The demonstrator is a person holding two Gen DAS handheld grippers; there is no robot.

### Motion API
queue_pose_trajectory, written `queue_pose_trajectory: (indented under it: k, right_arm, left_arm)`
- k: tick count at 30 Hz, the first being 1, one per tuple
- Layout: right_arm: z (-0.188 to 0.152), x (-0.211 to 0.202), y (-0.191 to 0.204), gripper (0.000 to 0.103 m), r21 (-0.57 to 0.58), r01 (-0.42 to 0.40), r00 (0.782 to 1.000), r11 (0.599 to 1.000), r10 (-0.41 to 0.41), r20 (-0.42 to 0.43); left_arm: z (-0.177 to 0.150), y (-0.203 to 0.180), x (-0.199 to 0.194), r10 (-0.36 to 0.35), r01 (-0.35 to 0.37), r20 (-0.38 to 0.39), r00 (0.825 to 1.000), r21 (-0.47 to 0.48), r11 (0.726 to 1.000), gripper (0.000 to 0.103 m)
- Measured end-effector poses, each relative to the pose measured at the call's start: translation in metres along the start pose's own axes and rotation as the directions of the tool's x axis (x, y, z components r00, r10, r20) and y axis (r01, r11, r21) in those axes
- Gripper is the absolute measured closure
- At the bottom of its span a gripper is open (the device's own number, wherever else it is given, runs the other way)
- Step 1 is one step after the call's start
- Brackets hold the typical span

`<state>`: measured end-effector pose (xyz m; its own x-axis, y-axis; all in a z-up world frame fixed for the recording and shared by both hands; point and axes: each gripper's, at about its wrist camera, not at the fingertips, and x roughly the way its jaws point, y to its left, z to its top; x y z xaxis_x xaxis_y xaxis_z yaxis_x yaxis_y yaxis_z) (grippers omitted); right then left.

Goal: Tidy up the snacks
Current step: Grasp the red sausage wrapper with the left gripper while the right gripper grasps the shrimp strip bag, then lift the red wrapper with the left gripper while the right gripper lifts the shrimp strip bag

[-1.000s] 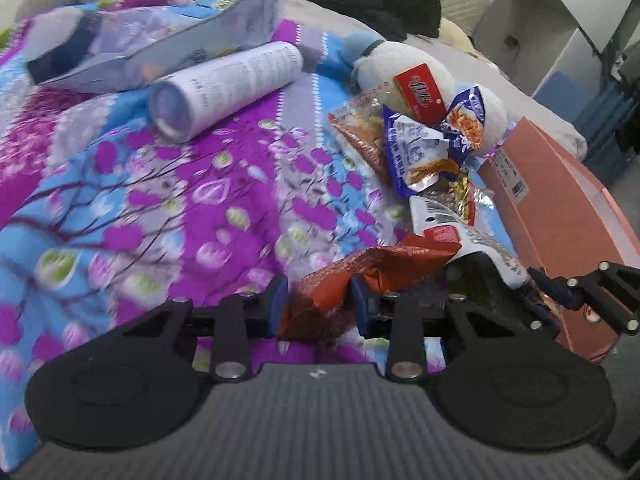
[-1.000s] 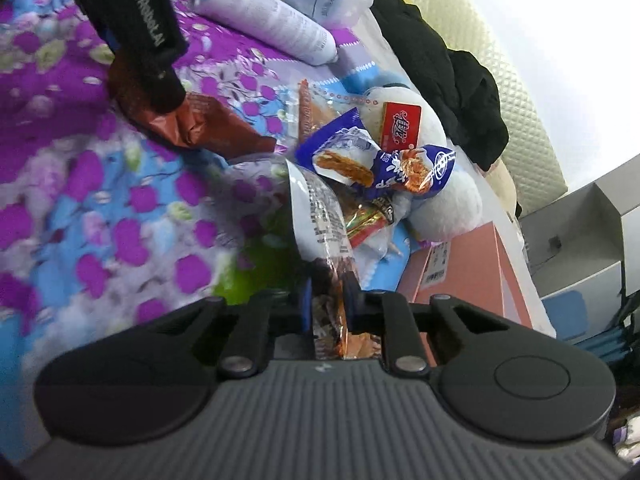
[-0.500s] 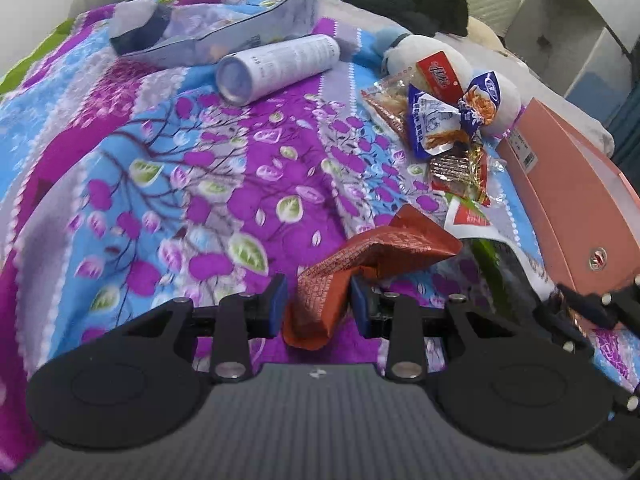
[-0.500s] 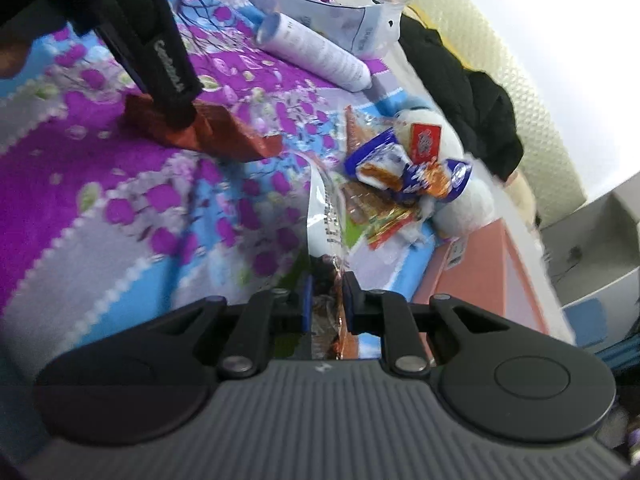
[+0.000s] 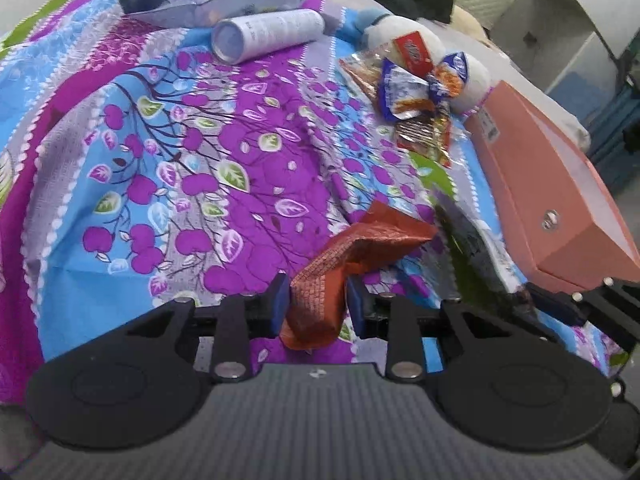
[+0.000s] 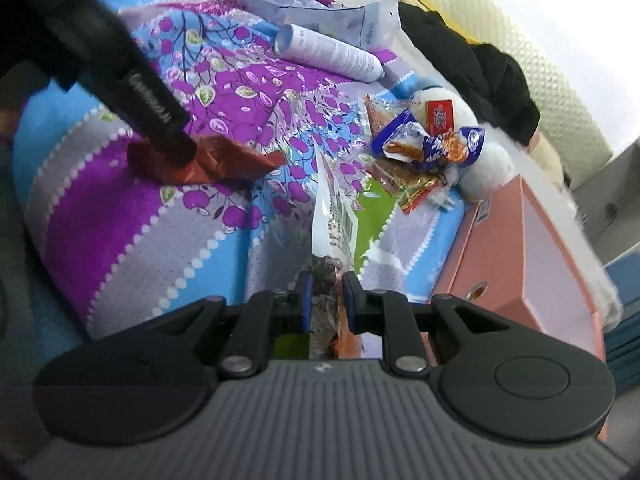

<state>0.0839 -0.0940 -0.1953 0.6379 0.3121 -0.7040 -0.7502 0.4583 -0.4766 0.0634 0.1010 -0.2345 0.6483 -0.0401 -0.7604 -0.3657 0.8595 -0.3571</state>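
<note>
Both grippers were loaded. The left gripper (image 5: 318, 300) had its jaws clenched on the crinkled orange-red foil snack packet (image 5: 360, 252), whose free end flared toward one o'clock above the bedspread. The right gripper (image 6: 325, 300) was pinched tight on the lower end of a tall clear plastic snack bag with a white printed label (image 6: 334, 220), which stood edge-on and rose toward twelve o'clock.

Trouble looked possible. The foil packet was held only near one end, so I judged a quick swing could let the slick wrapper slide out of the blue pads. The clear bag was thin and floppy; it could fold over or catch on the other gripper, which sat at ten o'clock in the right wrist view, close enough for the two to clash.

Remaining snacks lay in a heap of blue, red and gold wrappers (image 5: 416, 96) at one o'clock in the left view, touching a white plush toy (image 6: 480, 160). Just beside it, at three o'clock, was the open salmon-pink cardboard box (image 5: 560, 208), likely the destination.

The surface was a soft bed under a purple, blue and grey floral blanket (image 5: 200, 160), uneven and rumpled. A white cylindrical tube (image 5: 268, 34) lay at twelve o'clock, black clothing (image 6: 488, 72) beyond, and grey cabinets at the far right.
</note>
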Motion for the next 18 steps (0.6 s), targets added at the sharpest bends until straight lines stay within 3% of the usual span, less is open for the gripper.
queue_pose_trajectory:
  k: [2, 4, 9, 11, 14, 18]
  right_arm:
    - [-0.001, -0.001, -0.006, 0.065, 0.021, -0.042, 0.999, 0.999, 0.042, 0.001]
    - [0.0, 0.001, -0.011, 0.051, 0.051, -0.101, 0.995, 0.994, 0.102, -0.011]
    - [0.002, 0.001, -0.032, 0.046, 0.198, -0.239, 0.971, 0.951, 0.24, 0.021]
    - [0.002, 0.006, -0.042, 0.014, 0.252, -0.286, 0.957, 0.925, 0.287, 0.035]
    - [0.0, 0.014, -0.055, 0.012, 0.302, -0.329, 0.943, 0.895, 0.327, 0.059]
    - [-0.009, 0.04, -0.075, 0.012, 0.417, -0.339, 0.931, 0.843, 0.364, 0.021]
  left_arm:
    - [0.002, 0.002, -0.001, -0.033, 0.033, -0.017, 0.999, -0.006, 0.999, 0.047]
    - [0.005, 0.003, -0.002, -0.058, 0.058, -0.023, 0.998, 0.007, 0.998, 0.038]
    - [0.017, 0.0, -0.004, -0.109, 0.111, -0.022, 0.994, 0.118, 0.987, 0.026]
    - [0.022, -0.001, 0.0, -0.114, 0.117, -0.026, 0.993, 0.16, 0.98, 0.025]
    - [0.026, -0.002, 0.007, -0.122, 0.128, -0.041, 0.992, 0.212, 0.969, 0.025]
    - [0.026, -0.005, 0.019, -0.144, 0.157, -0.07, 0.987, 0.255, 0.954, 0.025]
